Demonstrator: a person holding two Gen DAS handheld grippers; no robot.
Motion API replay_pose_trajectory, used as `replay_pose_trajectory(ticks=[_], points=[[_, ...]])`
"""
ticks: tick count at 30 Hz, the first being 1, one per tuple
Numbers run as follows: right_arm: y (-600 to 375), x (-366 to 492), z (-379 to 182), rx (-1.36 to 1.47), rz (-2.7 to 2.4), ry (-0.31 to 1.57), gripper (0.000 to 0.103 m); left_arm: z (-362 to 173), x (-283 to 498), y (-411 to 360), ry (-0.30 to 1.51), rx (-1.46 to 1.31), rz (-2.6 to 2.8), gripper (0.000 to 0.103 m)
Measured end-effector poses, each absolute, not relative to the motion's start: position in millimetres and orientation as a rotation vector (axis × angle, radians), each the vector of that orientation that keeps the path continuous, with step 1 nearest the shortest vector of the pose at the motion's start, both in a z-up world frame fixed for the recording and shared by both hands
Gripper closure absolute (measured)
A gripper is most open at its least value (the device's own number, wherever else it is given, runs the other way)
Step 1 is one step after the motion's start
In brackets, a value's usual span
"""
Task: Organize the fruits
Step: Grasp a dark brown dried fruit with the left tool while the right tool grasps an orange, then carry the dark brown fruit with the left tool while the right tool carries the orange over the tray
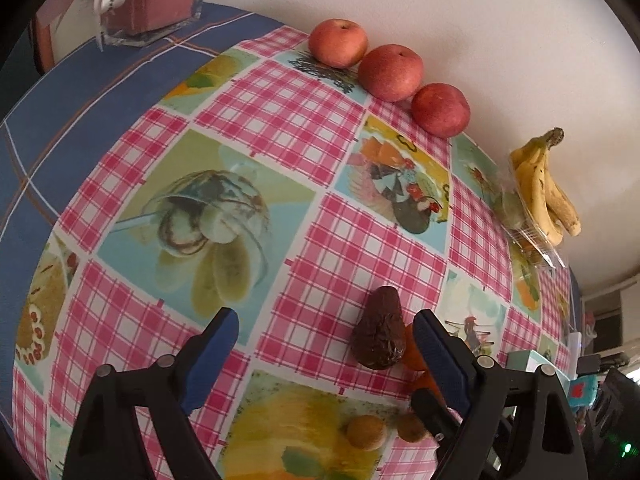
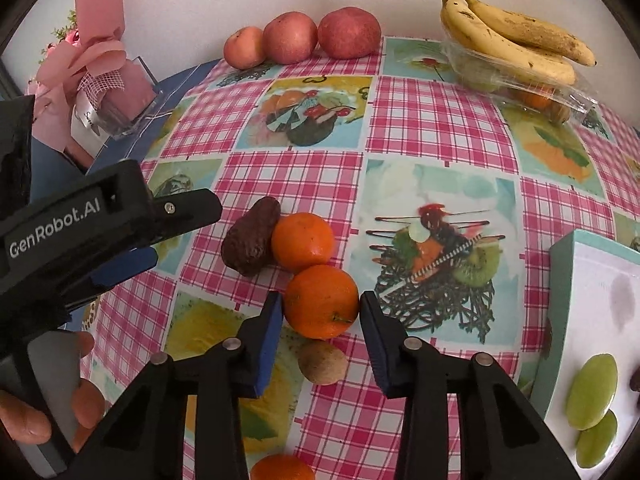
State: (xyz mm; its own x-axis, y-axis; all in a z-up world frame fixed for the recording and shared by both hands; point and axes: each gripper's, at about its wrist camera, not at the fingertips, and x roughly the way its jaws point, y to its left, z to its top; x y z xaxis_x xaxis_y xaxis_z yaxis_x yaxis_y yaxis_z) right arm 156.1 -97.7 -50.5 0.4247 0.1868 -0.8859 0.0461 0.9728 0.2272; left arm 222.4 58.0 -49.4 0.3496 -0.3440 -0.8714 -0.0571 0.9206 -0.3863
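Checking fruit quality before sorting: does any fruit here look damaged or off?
The avocado beside the oranges looks dark and shrivelled, and the bananas on the clear plastic pack carry brown spots. The three apples look sound.

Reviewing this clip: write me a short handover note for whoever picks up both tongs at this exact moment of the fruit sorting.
Right tongs: closed onto the nearer orange, pads at both its sides, still on the tablecloth.
Left tongs: open, empty, by the avocado.
Fruit: second orange touches the avocado; a small brown fruit lies just in front of the tongs; a third orange at the bottom edge.
Done: three apples lined along the wall, bananas on a clear pack.
Left: lift this orange, then place the avocado and the other loose fruit. The tray on the right holds green pieces.
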Motion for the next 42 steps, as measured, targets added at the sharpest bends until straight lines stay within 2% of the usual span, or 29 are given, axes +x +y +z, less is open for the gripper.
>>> replay_pose_trajectory(ticks=[7,10,12,18,31,42], points=[[-134,152,-49,0.273,-0.008,1.139,0.062,-50,223,41,1.222,-0.361,-0.236,0.025],[-147,151,-49,0.299,-0.029,1.141,0.062,-53,223,33,1.239,-0.358,-0.258,0.037],[-151,151,-49,0.305,-0.039,1.145,0.062,-54,223,28,1.249,-0.361,-0.261,0.050],[-160,149,-47,0.305,-0.057,1.152,0.062,-53,222,18,1.259,-0.347,-0.269,0.067],[-171,136,-3,0.285,-0.056,1.067,0.063,6,208,20,1.141,-0.343,-0.254,0.068],[-219,103,37,0.267,-0.184,1.014,0.063,45,185,5,1.070,-0.286,-0.266,0.068]])
